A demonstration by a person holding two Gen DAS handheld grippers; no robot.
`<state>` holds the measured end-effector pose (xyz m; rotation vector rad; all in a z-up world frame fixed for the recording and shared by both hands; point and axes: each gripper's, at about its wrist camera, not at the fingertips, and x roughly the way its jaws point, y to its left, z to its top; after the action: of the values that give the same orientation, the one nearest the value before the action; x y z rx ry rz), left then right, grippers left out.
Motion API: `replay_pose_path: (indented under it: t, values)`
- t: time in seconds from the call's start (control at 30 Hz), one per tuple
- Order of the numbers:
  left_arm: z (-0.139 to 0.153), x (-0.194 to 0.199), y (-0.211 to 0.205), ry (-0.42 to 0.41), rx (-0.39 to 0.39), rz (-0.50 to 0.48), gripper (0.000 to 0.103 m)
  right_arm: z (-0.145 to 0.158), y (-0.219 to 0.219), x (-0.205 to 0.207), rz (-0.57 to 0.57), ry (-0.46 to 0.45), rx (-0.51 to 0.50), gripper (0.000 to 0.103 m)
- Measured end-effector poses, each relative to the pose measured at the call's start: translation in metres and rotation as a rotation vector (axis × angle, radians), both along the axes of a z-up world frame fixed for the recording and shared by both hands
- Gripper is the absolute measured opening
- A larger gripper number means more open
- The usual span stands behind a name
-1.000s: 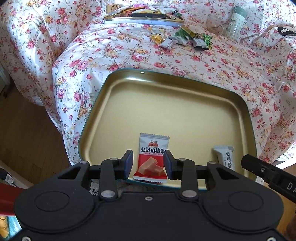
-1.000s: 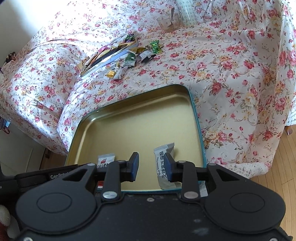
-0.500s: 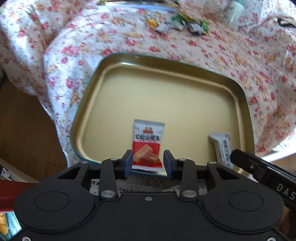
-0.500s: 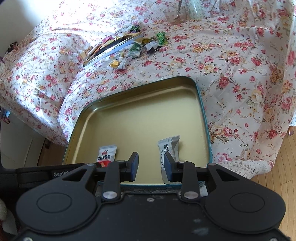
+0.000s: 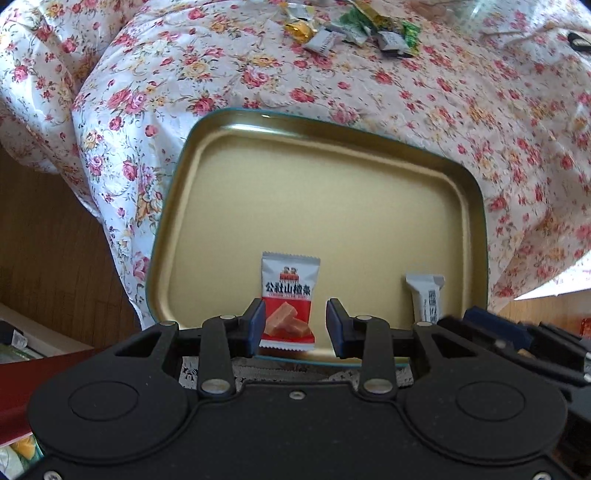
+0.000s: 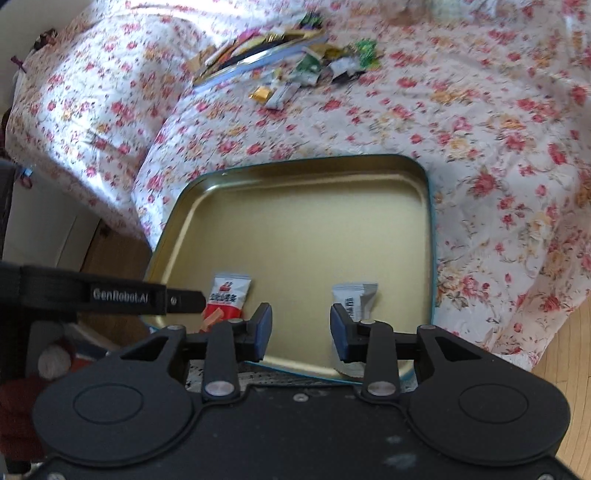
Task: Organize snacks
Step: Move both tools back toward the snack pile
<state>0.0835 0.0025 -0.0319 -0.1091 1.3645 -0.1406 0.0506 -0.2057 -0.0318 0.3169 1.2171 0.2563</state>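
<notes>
Lying flat near the front edge of the gold tin tray (image 5: 369, 155), a red-and-white snack packet (image 5: 290, 295) and a grey-white snack packet (image 5: 424, 295) sit well apart from each other, the red one to the left. The left gripper (image 5: 295, 326) hangs over the tray's near rim with its jaws apart; the red packet shows in the gap between them, but the pads do not press on it. In the right wrist view the right gripper (image 6: 301, 328) hovers above the same rim, its jaws having just been opening, and nothing is clamped between them; the grey-white packet (image 6: 354, 295) lies just behind its right finger, the red packet (image 6: 227, 299) off to the left beside the left gripper's black finger. The tray rests on a surface draped with a rose-patterned cloth (image 5: 480, 110). Farther back on that cloth a loose heap of small wrapped snacks (image 5: 354, 31) is scattered, and the right wrist view shows a second flat tray (image 6: 258, 55) piled with wrappers just beside the heap. Wooden floor (image 5: 44, 240) shows below the cloth at the left.
</notes>
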Motion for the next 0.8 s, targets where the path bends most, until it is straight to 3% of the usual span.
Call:
replay_pose_path:
  t: [0.17,0.33,0.57,0.8]
  values:
    - [0.004,0.015,0.003,0.008,0.070,0.028,0.045,0.001,0.003,0.024,0.034,0.094,0.005,0.038]
    - [0.018,0.027,-0.004,-0.079,0.145,-0.012,0.045,0.002,0.008,0.043,0.054,0.151,0.013,0.039]
    - [0.036,0.057,-0.017,-0.274,0.244,-0.103,0.045,0.009,0.001,0.082,0.001,0.066,-0.031,0.039]
    - [0.053,0.098,-0.024,-0.424,0.315,-0.157,0.046,0.024,-0.011,0.137,-0.036,-0.079,-0.091,0.039]
